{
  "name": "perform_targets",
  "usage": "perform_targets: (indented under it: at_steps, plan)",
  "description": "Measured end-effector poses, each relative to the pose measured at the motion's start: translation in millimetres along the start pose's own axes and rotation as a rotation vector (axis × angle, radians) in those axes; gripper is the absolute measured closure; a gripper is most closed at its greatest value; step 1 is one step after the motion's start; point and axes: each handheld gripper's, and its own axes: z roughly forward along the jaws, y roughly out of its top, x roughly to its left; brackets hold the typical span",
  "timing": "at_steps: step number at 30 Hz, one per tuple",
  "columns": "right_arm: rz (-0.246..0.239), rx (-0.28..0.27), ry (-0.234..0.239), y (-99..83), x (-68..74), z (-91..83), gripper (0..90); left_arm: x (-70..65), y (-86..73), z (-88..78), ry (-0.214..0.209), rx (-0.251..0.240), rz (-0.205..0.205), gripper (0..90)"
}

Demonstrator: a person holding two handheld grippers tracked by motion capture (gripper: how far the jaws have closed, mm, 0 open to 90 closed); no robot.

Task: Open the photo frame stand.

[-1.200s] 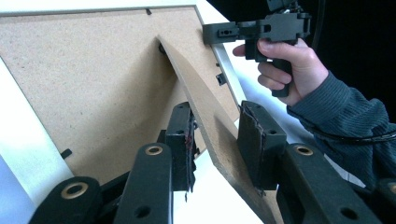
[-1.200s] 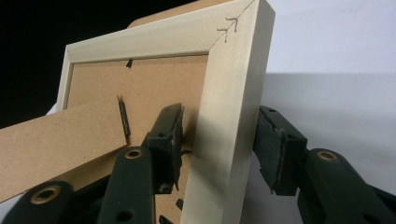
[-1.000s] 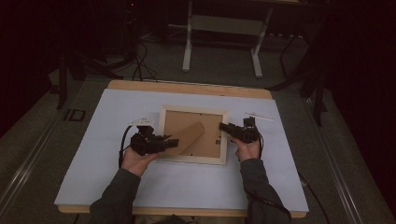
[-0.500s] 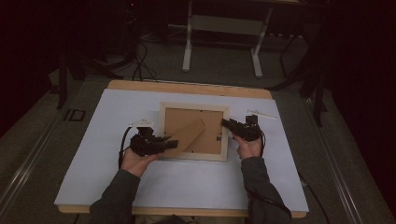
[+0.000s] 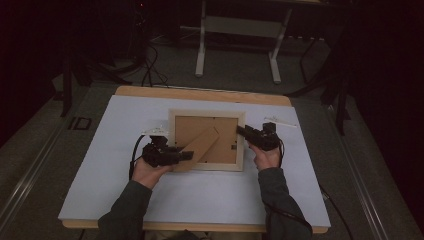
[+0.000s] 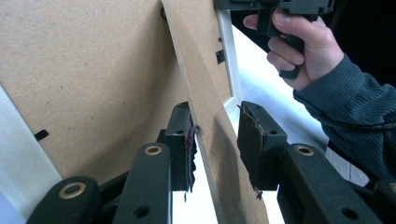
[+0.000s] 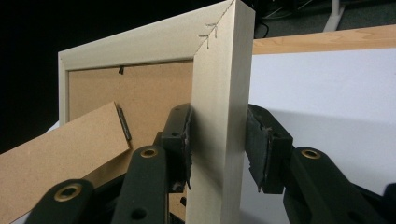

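Wood frame: the picture frame lies back-up mid-table, unmoved since a second ago.
Stand: its hardboard leg now lies lower and flatter across the backing.
Left claw: jaws just widened; leg between them, only one pad touching.
Right claw: partly open astride the frame's right rail, gripping nothing.
Meaning: the stand looks released, probably folding flat.
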Motion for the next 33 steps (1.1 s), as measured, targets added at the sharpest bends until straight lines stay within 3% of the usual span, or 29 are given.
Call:
perform_targets:
  at_steps: [18,23,29,33]
  plan:
    - [-0.101,-0.040,0.017,-2.8,7.1,-9.6,62.7,4.3,7.2,3.7,0.002,0.002,-0.021,65.1]
    - [-0.107,-0.046,0.020,-4.7,6.6,-10.8,62.8,9.3,5.9,2.1,0.040,-0.001,-0.032,62.0]
    - [-0.114,-0.054,0.020,-6.9,6.2,-12.2,62.8,17.1,3.6,-7.8,0.085,-0.039,-0.047,58.6]
    - [-0.120,-0.058,0.022,-7.2,6.6,-12.8,62.8,25.3,2.5,-19.0,0.146,-0.074,-0.061,55.7]
